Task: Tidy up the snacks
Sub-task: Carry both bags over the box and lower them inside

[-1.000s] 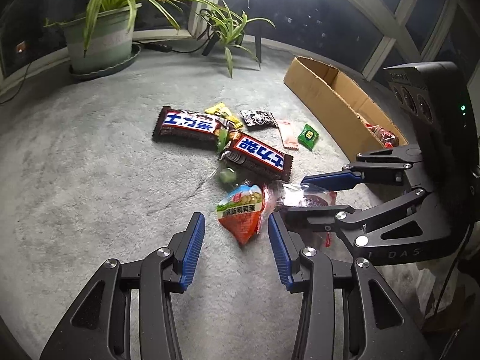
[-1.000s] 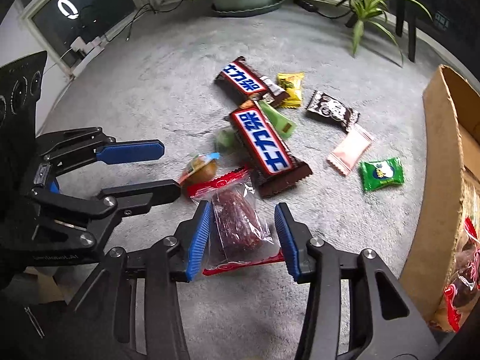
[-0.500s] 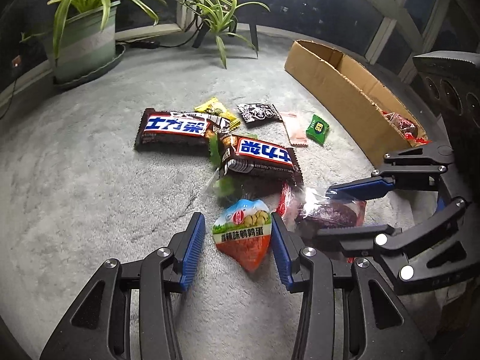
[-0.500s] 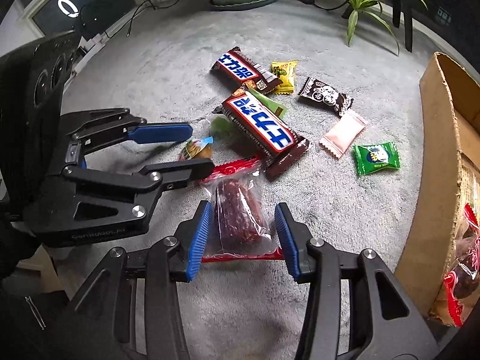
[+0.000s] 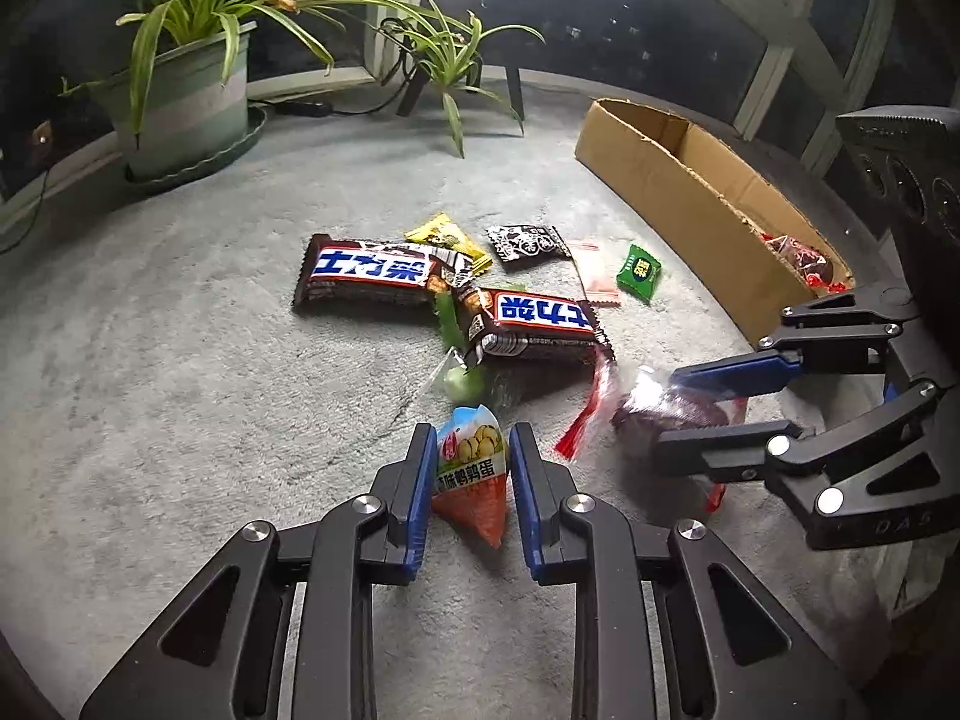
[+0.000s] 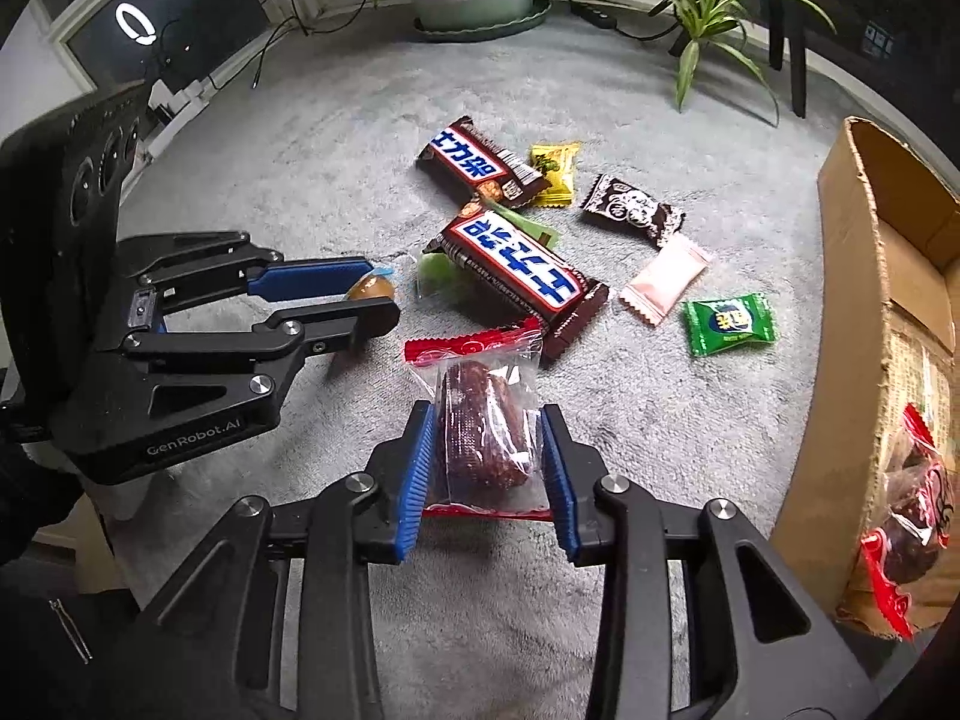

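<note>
My left gripper (image 5: 470,441) is shut on an orange quail-egg packet (image 5: 471,480), its blue pads pressing both sides. It also shows in the right wrist view (image 6: 360,294), packet tip visible (image 6: 371,287). My right gripper (image 6: 487,426) is shut on a clear, red-edged packet of dark meat (image 6: 483,432); in the left wrist view (image 5: 684,414) the packet (image 5: 666,408) looks blurred. Two brown chocolate bars (image 5: 369,273) (image 5: 534,324) lie on the grey carpet ahead. A cardboard box (image 5: 690,192) stands at the right.
Small sweets lie by the bars: yellow (image 5: 447,237), black (image 5: 528,243), pink (image 5: 594,276), green (image 5: 639,270), and a green jelly cup (image 5: 459,381). The box holds red-edged packets (image 6: 912,510). A potted plant (image 5: 186,102) and a smaller plant (image 5: 447,54) stand at the back.
Both grippers have closed from wide open onto their packets: the left on the quail-egg packet, the right on the meat packet. The meat packet has tilted and lifted slightly.
</note>
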Action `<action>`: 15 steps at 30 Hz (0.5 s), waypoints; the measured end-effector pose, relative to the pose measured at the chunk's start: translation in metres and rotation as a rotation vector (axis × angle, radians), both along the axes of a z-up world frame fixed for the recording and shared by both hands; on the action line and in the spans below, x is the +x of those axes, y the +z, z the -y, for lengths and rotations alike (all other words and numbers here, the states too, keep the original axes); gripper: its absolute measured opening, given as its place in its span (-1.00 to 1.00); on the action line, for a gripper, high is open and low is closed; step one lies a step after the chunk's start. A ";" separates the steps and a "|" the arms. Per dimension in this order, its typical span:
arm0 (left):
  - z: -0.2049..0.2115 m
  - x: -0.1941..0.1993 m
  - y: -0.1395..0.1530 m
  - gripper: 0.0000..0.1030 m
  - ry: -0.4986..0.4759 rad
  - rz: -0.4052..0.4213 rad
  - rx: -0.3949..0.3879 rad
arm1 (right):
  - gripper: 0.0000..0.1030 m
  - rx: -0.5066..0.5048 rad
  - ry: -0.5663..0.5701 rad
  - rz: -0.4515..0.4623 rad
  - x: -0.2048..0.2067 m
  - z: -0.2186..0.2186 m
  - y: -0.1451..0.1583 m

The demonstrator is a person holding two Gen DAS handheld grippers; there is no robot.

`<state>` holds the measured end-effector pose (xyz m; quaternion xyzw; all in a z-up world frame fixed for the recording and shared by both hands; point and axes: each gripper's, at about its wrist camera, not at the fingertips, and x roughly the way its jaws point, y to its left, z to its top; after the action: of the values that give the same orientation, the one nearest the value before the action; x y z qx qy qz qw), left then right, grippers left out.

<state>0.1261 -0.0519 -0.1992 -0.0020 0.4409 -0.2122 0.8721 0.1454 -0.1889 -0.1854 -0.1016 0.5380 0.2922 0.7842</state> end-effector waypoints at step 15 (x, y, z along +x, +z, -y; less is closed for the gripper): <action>-0.017 -0.012 0.039 -0.56 0.052 0.065 -0.090 | -0.31 0.089 -0.094 0.098 -0.014 0.042 0.055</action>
<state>0.1144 -0.0349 -0.1598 -0.0457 0.4022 -0.2092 0.8901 0.1318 -0.2312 -0.1304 -0.0553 0.4896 0.2734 0.8261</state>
